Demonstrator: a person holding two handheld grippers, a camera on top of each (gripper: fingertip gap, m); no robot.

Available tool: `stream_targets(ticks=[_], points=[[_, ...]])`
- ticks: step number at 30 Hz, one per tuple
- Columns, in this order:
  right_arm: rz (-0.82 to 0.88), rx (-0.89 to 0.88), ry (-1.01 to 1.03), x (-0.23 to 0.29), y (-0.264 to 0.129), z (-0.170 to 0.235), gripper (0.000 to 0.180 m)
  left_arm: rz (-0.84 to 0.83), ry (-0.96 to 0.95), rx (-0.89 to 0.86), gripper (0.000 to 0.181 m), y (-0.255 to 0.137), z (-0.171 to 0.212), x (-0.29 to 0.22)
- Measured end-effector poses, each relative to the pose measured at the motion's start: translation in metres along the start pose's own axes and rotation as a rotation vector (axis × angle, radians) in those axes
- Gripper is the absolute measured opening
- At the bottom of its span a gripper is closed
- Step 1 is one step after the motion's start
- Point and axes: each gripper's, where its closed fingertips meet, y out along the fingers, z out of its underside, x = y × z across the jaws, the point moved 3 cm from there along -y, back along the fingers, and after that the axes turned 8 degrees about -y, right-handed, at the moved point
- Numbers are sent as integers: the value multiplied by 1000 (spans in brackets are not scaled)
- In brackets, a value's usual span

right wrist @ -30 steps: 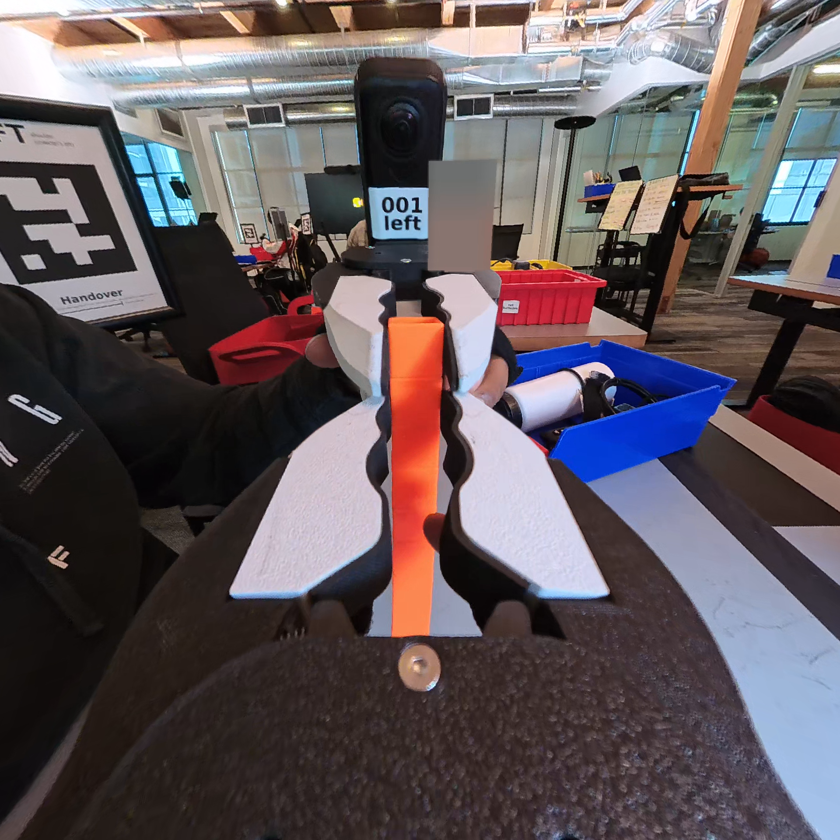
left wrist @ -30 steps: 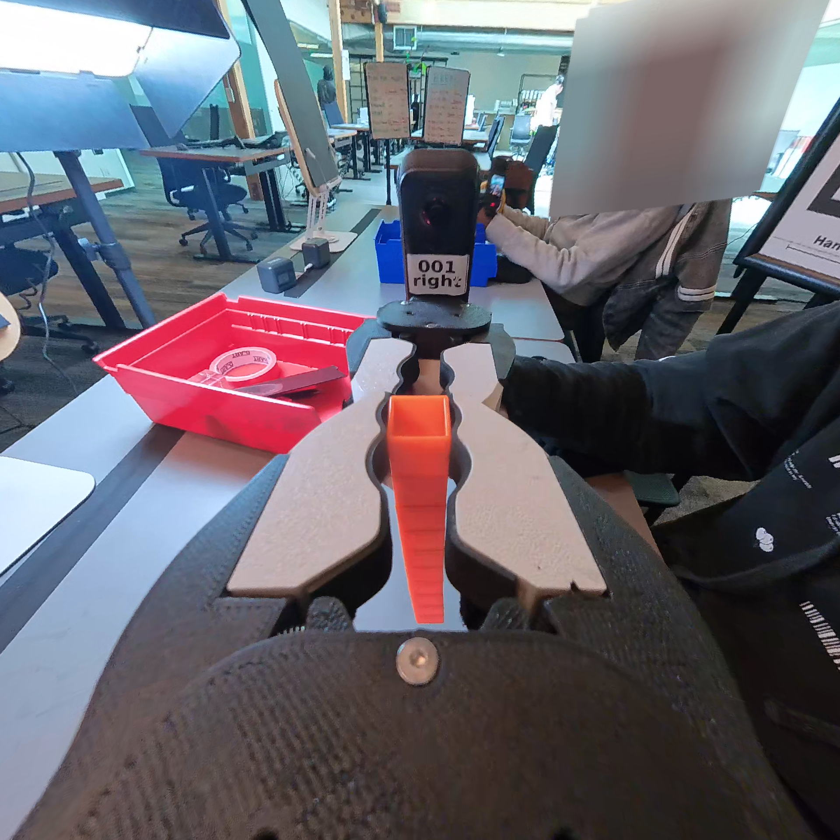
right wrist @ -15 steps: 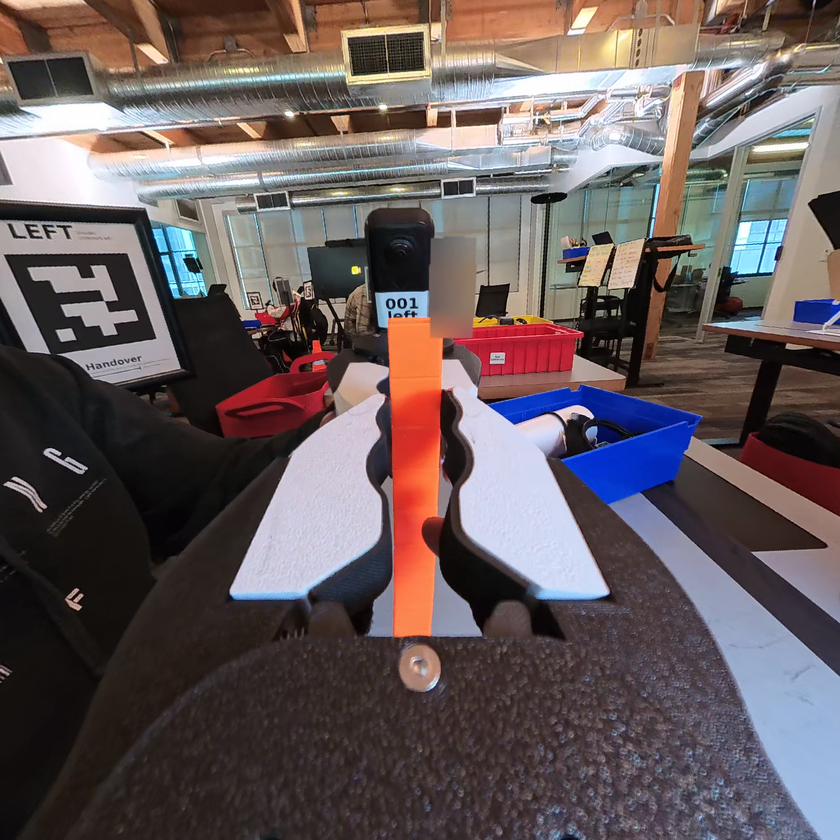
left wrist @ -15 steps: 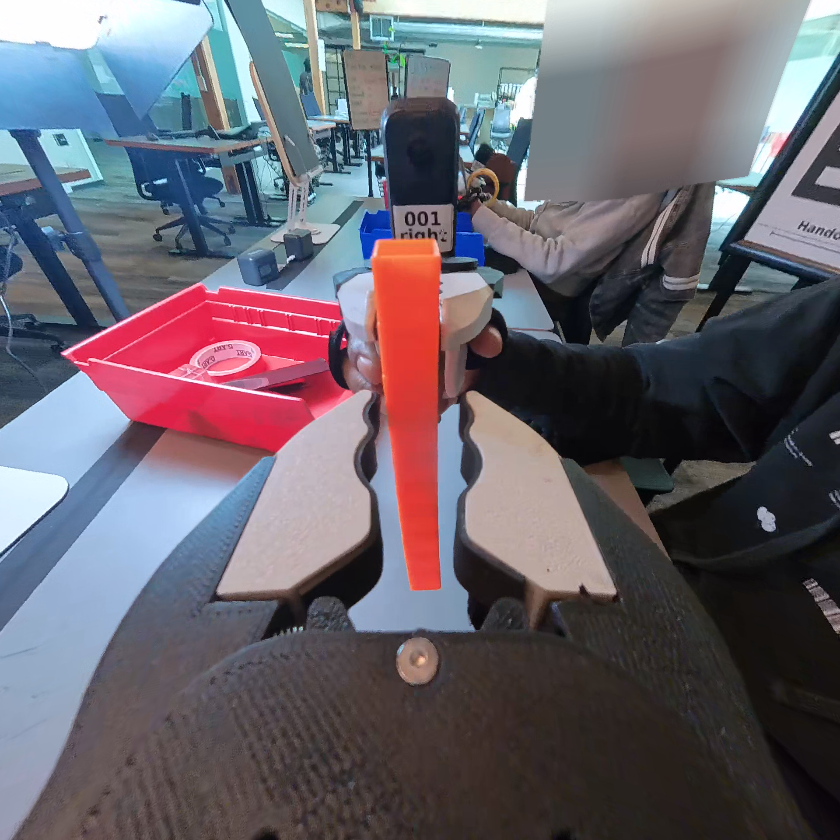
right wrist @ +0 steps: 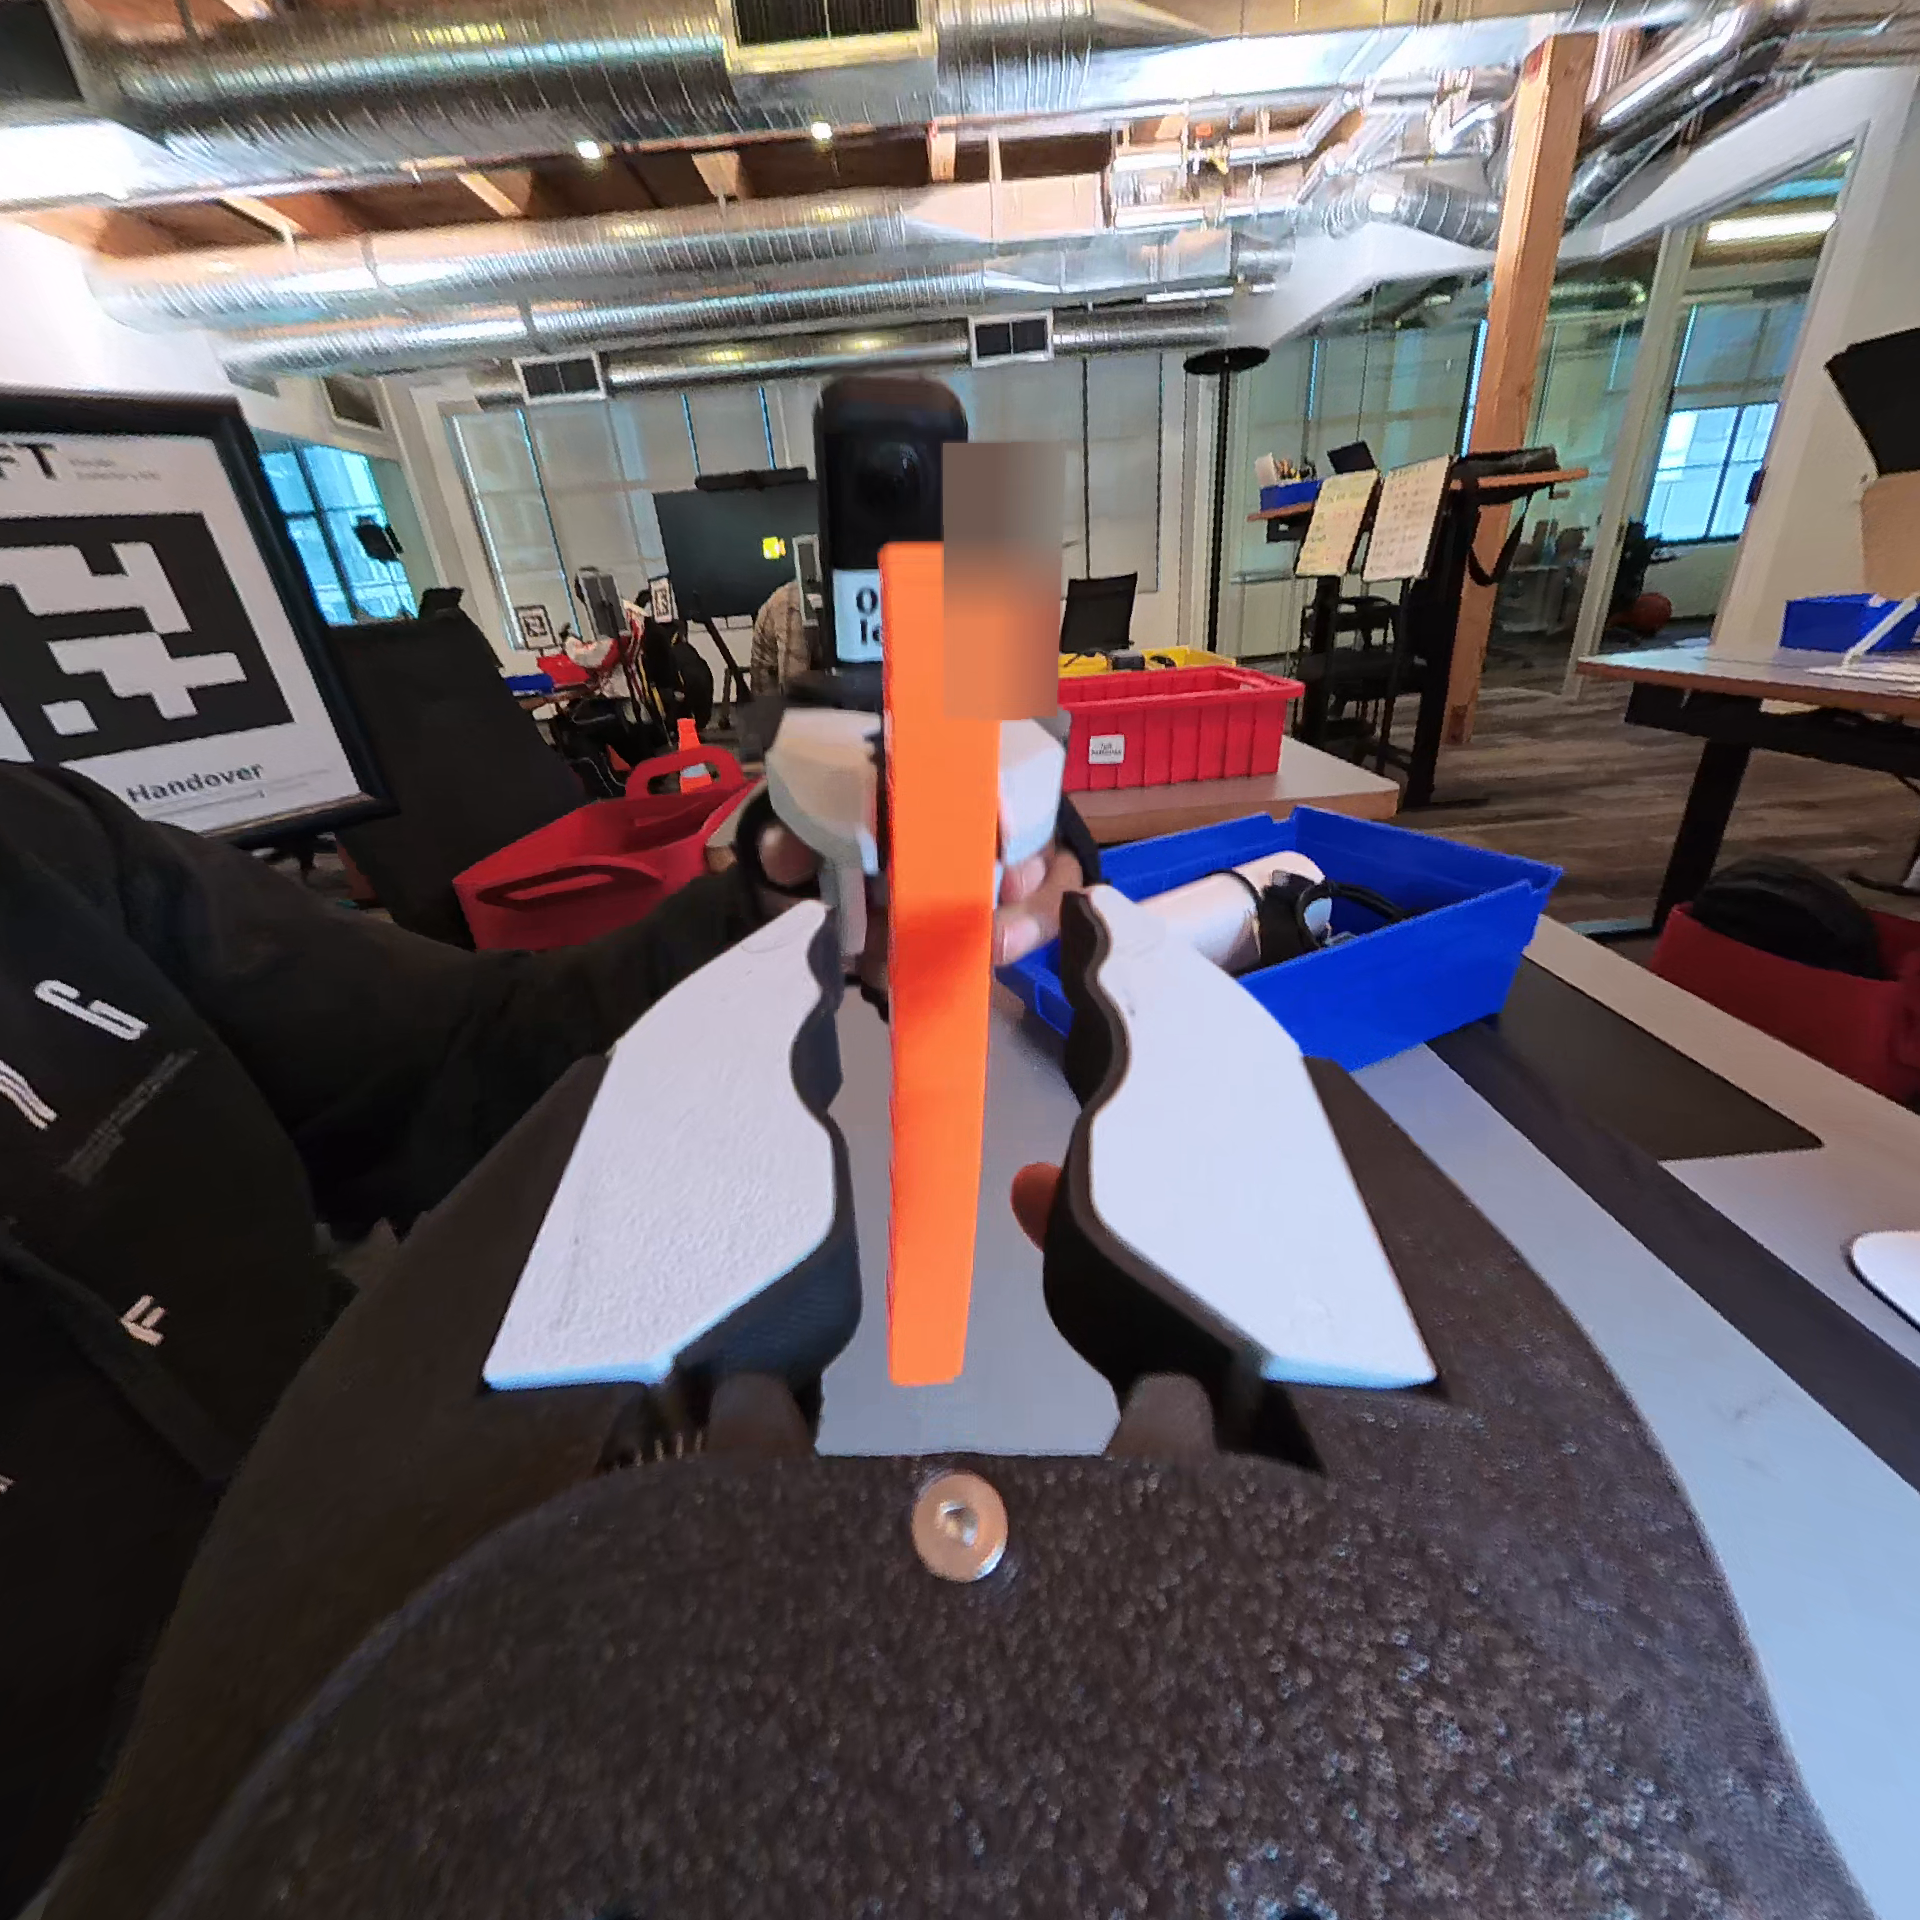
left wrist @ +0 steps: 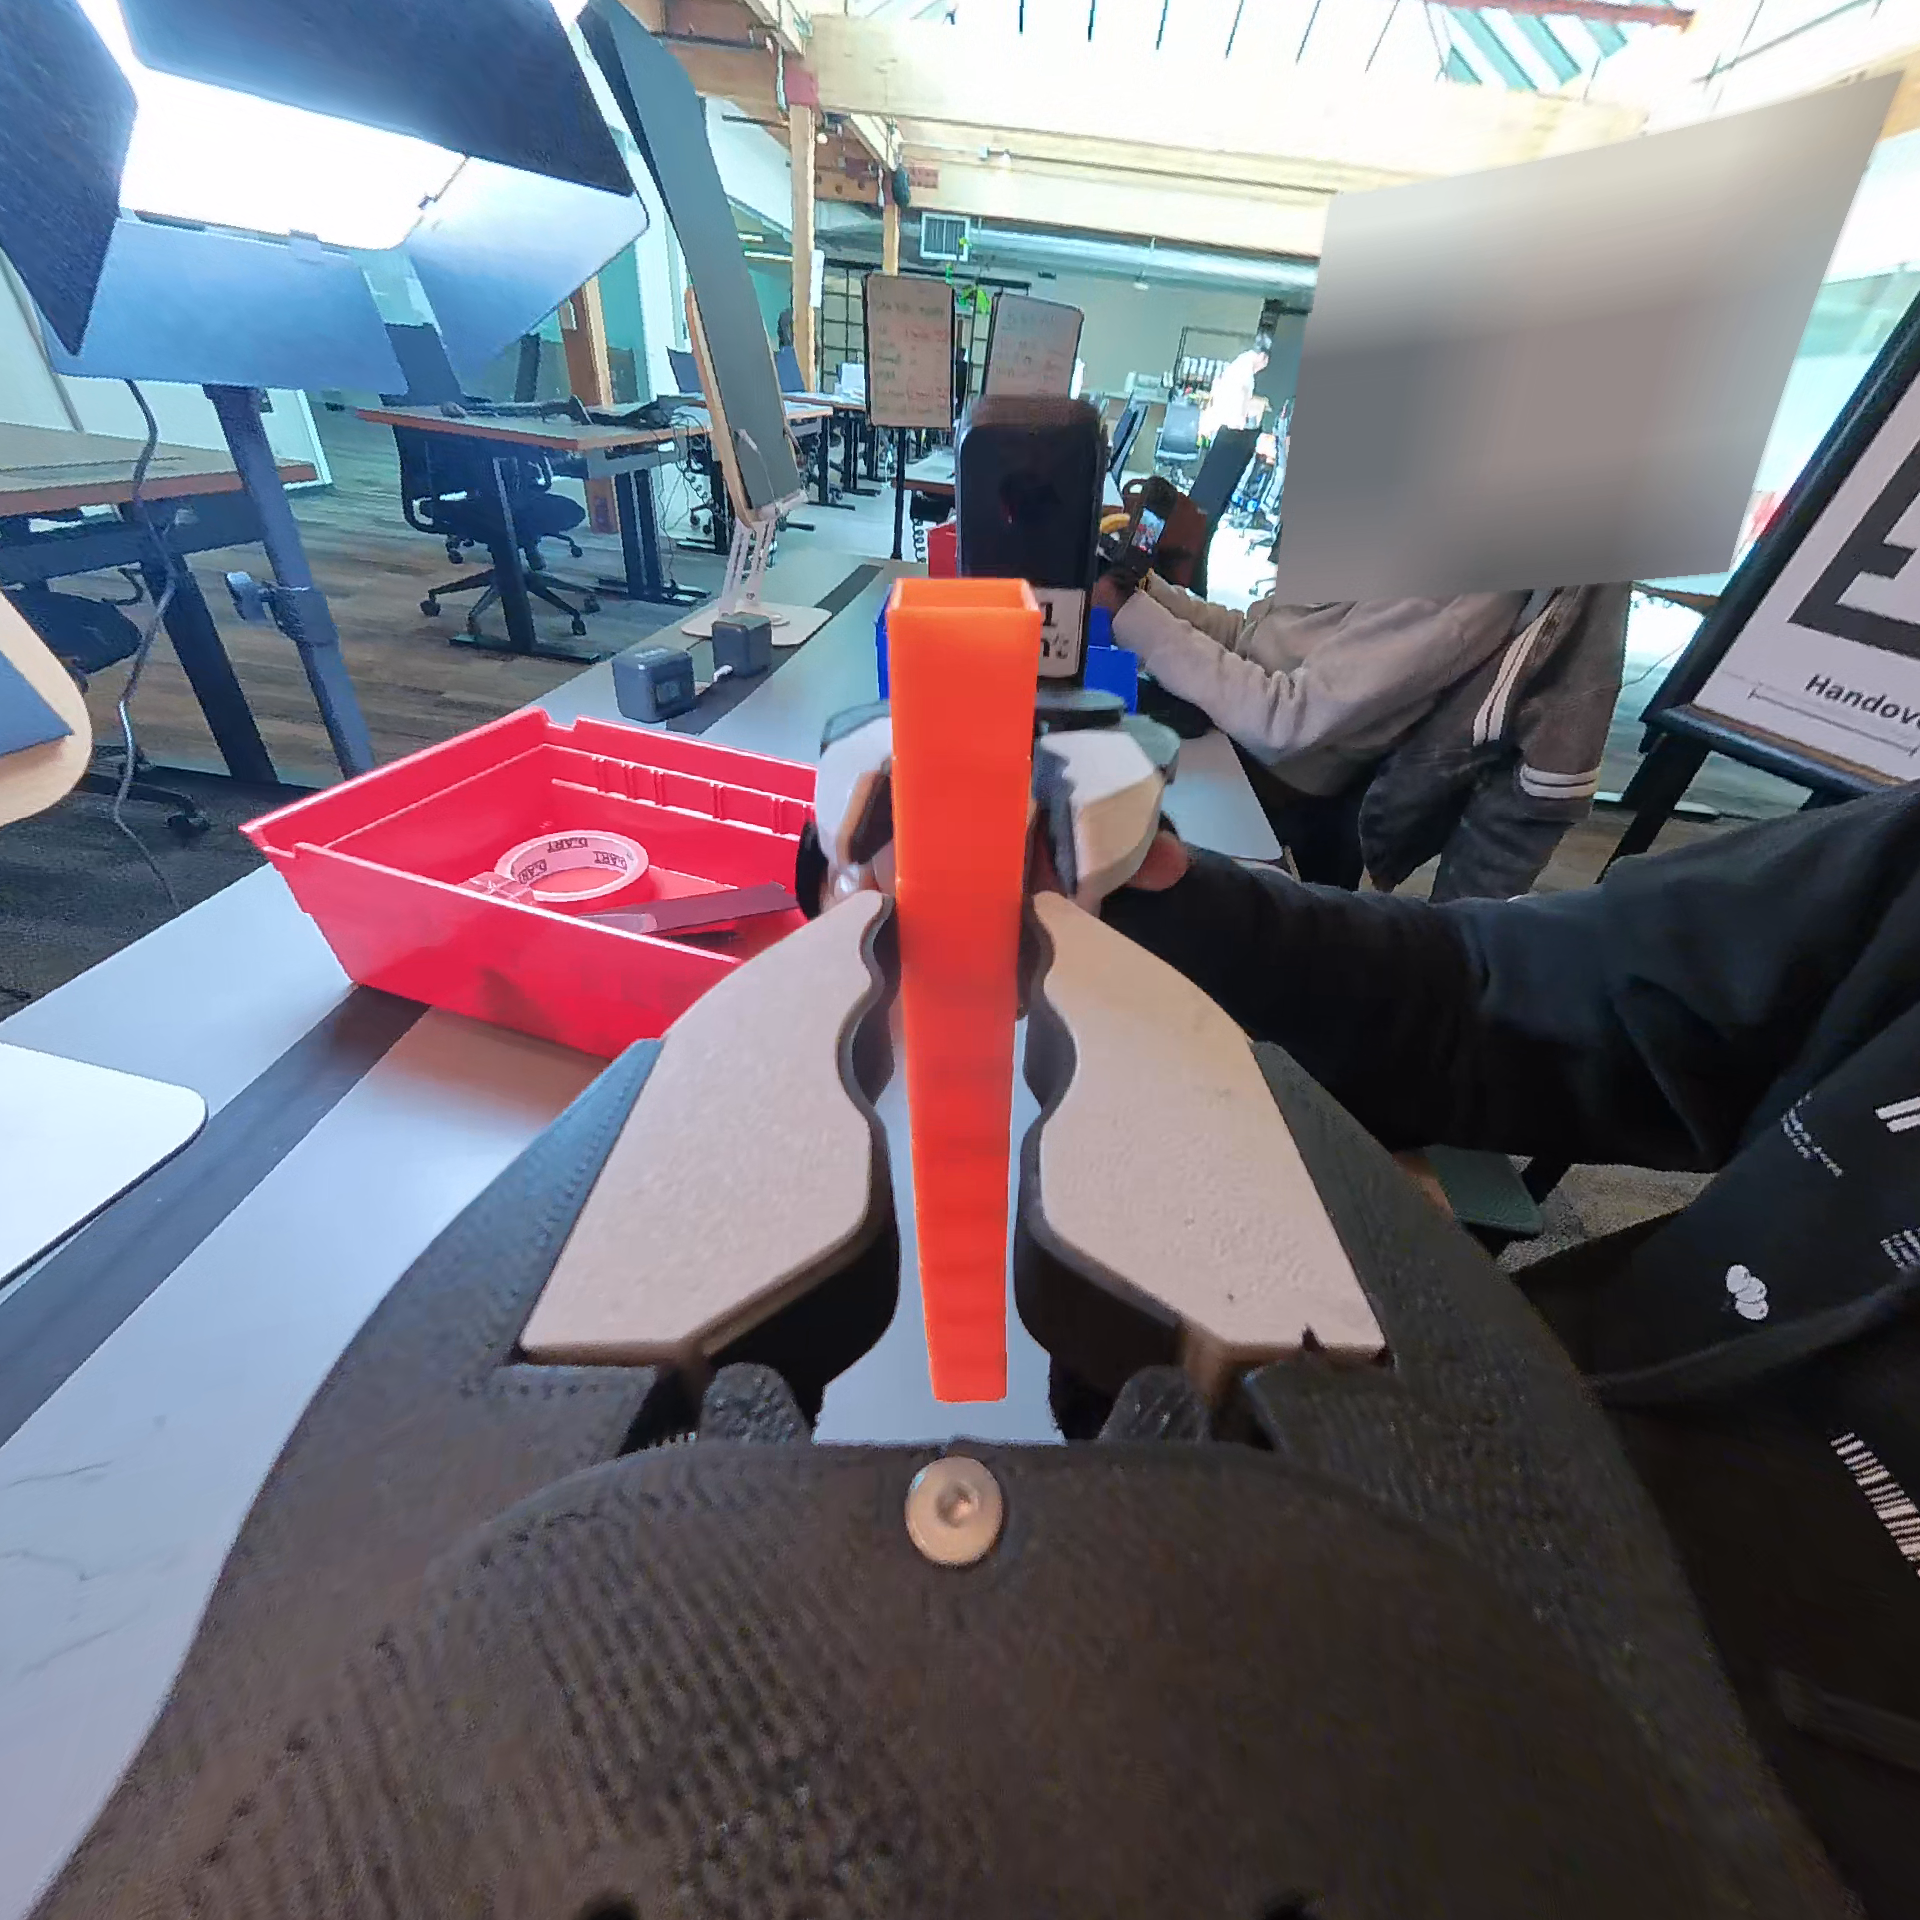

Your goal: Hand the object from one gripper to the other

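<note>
The orange tube [left wrist: 956, 1091] is off the tabletop [left wrist: 156, 1455], held in the air between the two units, which face each other nose to nose. The left hand-held gripper [left wrist: 961, 914] is clamped on it: in the left wrist view both fingers [left wrist: 727, 1143] press against the tube's sides near their tips, with no gap visible there. The right hand-held gripper [right wrist: 951, 909] stands apart: in the right wrist view there is clear space between the tube and each finger, wider on the view's right side, and no finger touches the tube. The tube's long axis runs along the finger line of both units. One end lies deep in the left unit's throat, near its base. The middle passes out beyond its fingertips, and the other end reaches in between the separated right fingers. The end seen in the left wrist view is open and square. In the right wrist view the tube sits slightly left of centre and leans a little off the finger line. The left unit is therefore the carrier, and the transfer appears to be made except for the separation. The coming move likely calls for drawing the right unit straight back along the tube's axis, so that its fingers clear the tube without knocking it sideways. Both units are held level above the tabletop edge on black-sleeved arms. A red tray [left wrist: 499, 956] and a blue bin [right wrist: 1351, 977] rest well apart from the exchange.
</note>
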Motion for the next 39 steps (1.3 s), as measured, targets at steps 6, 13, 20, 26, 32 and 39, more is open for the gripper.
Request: stream_targets(ticks=[6, 13, 20, 26, 32, 39], points=[[-43, 41, 18, 5, 10, 15, 30, 11, 2, 1, 21, 3, 1, -3], [-72, 46, 29, 10, 14, 15, 21, 21, 6, 13, 21, 8, 3, -7], [-70, 19, 36, 7, 9, 11, 21, 43, 23, -3, 34, 5, -1, -12], [-51, -14, 48, 3, 6, 8, 21, 33, -2, 80, 43, 8, 16, 0], [-29, -34, 46, 0, 4, 5, 21, 23, -27, 92, 33, 18, 26, 6], [-17, -39, 40, 0, 3, 2, 21, 8, -1, 86, 22, 19, 24, 4]])
